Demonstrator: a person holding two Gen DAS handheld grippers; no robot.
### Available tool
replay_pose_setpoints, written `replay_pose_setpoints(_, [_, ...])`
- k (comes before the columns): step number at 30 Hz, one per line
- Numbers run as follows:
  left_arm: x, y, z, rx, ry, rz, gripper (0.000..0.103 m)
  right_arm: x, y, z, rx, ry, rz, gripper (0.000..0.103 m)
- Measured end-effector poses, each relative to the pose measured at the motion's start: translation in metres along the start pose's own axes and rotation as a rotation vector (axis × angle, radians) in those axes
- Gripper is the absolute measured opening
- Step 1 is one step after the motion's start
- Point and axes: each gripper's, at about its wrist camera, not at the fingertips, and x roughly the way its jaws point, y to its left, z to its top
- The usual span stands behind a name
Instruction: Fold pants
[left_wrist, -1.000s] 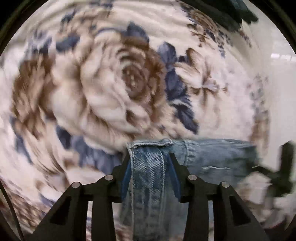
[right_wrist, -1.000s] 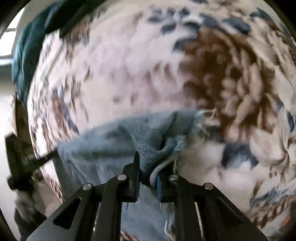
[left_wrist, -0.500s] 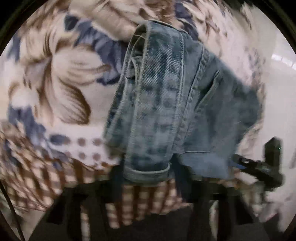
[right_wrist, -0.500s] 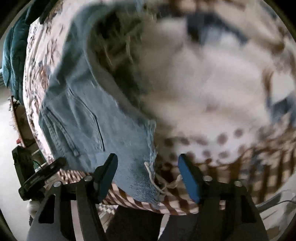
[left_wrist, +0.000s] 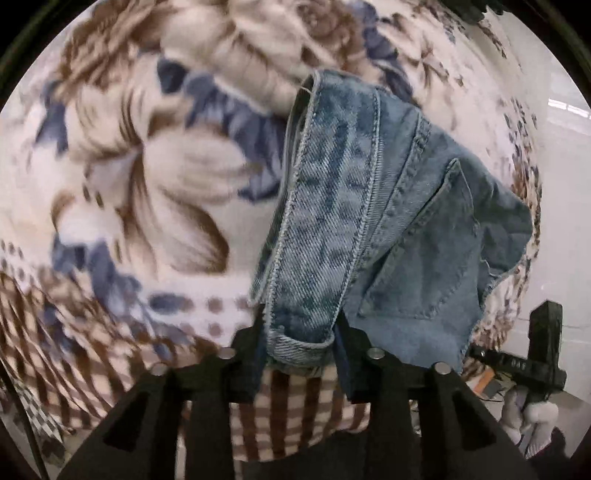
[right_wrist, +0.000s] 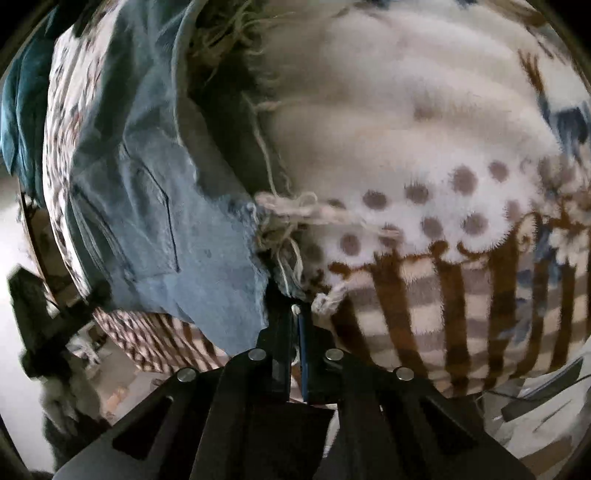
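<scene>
Blue denim pants (left_wrist: 369, 229) lie folded on a floral blanket (left_wrist: 147, 177) near its front edge. In the left wrist view my left gripper (left_wrist: 301, 339) is shut on the waistband end of the pants. In the right wrist view the pants (right_wrist: 155, 206) lie to the left, back pocket up, with a frayed hem. My right gripper (right_wrist: 293, 314) is shut on the frayed hem corner, threads hanging around the fingers. The other gripper shows at each view's edge, at the right in the left wrist view (left_wrist: 532, 362).
The blanket (right_wrist: 424, 147) has a brown checked border at its front edge (right_wrist: 461, 302), dropping off to a pale floor. A dark teal cloth (right_wrist: 18, 92) lies at the far end of the bed.
Both grippers swept back toward the blanket's front edge, folding the pants over. The right gripper was open half a second ago and has closed on the frayed hem.
</scene>
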Motion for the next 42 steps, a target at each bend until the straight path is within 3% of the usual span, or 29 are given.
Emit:
replay_pose_setpoints(2, [-0.01, 0.007, -0.007, -0.023, -0.015, -0.023, 0.038, -0.007, -0.009, 0.001, 0.037, -0.011, 0.053, 0.017])
replay_pose_setpoints(4, [-0.017, 0.017, -0.012, -0.061, -0.019, -0.047, 0.044, -0.018, -0.015, 0.001, 0.069, -0.036, 0.092, 0.049])
replay_pose_setpoints(6, [-0.019, 0.024, -0.014, -0.093, -0.024, -0.066, 0.044, -0.021, -0.015, 0.001, 0.077, -0.062, 0.109, 0.057])
replay_pose_setpoints(11, [-0.014, 0.034, -0.016, -0.116, -0.015, -0.077, 0.045, -0.005, -0.014, 0.002, 0.106, -0.009, 0.124, 0.057])
replay_pose_setpoints(15, [-0.026, 0.028, -0.019, -0.126, -0.026, -0.099, 0.045, -0.023, -0.012, -0.015, 0.166, -0.09, 0.109, 0.057])
replay_pose_setpoints(19, [-0.051, 0.027, -0.021, -0.133, -0.054, -0.12, 0.045, -0.039, -0.023, -0.02, 0.204, -0.125, 0.188, 0.058])
replay_pose_setpoints(21, [-0.058, 0.022, -0.016, -0.112, -0.076, -0.11, 0.045, -0.037, -0.019, -0.017, 0.166, -0.106, 0.187, 0.063])
replay_pose_setpoints(25, [-0.034, 0.012, 0.002, -0.067, -0.084, -0.055, 0.046, 0.0, -0.014, -0.002, 0.085, 0.007, 0.116, 0.062])
replay_pose_setpoints(26, [-0.026, 0.01, 0.004, -0.058, -0.08, -0.034, 0.045, 0.005, -0.011, -0.002, 0.07, 0.016, 0.101, 0.055])
replay_pose_setpoints(27, [-0.016, 0.007, 0.004, -0.045, -0.065, -0.007, 0.044, 0.009, -0.009, -0.003, 0.064, 0.021, 0.089, 0.023])
replay_pose_setpoints(28, [-0.008, 0.006, 0.003, -0.031, -0.066, 0.018, 0.043, 0.01, -0.009, -0.004, 0.067, 0.024, 0.083, 0.009])
replay_pose_setpoints(30, [0.002, 0.003, -0.002, 0.014, -0.066, 0.089, 0.037, 0.0, -0.011, -0.009, 0.055, -0.021, 0.067, 0.002])
replay_pose_setpoints(32, [0.011, 0.007, -0.005, 0.023, -0.047, 0.095, 0.038, -0.014, -0.019, -0.009, 0.043, -0.073, 0.04, 0.002])
replay_pose_setpoints(36, [0.007, 0.009, -0.003, 0.034, -0.035, 0.085, 0.04, -0.013, -0.025, 0.002, 0.005, -0.001, 0.093, 0.005])
replay_pose_setpoints(38, [-0.013, 0.007, -0.001, 0.015, -0.052, 0.07, 0.04, -0.025, -0.013, 0.007, -0.067, -0.005, 0.054, 0.013])
replay_pose_setpoints(40, [-0.034, 0.006, 0.002, 0.003, -0.086, 0.035, 0.04, -0.045, 0.005, 0.013, -0.118, -0.072, 0.023, 0.043])
replay_pose_setpoints(42, [-0.057, 0.0, 0.014, -0.005, -0.133, -0.013, 0.04, -0.079, 0.022, 0.029, -0.129, -0.175, 0.04, 0.051])
